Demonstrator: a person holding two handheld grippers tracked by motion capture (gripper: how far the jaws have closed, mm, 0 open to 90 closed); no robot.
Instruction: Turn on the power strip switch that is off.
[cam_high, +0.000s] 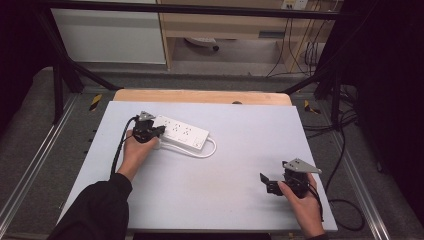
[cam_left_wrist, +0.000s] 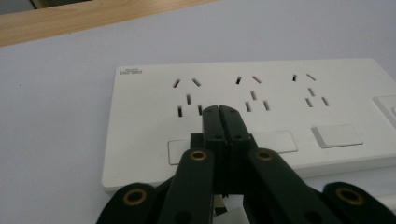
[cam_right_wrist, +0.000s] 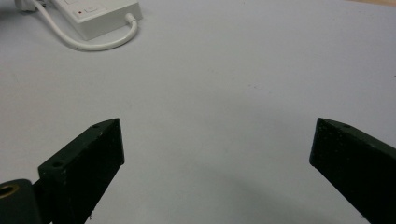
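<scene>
flat white plastic power strip at 10 o'clock on pale grey tabletop, white cord looping off its end. left gripper pressed together, tips over strip's face. right gripper at 4 o'clock, spread wide, well apart.

power strip right end cropped, brand mark perhaps illegible, switch behind left claw
</scene>
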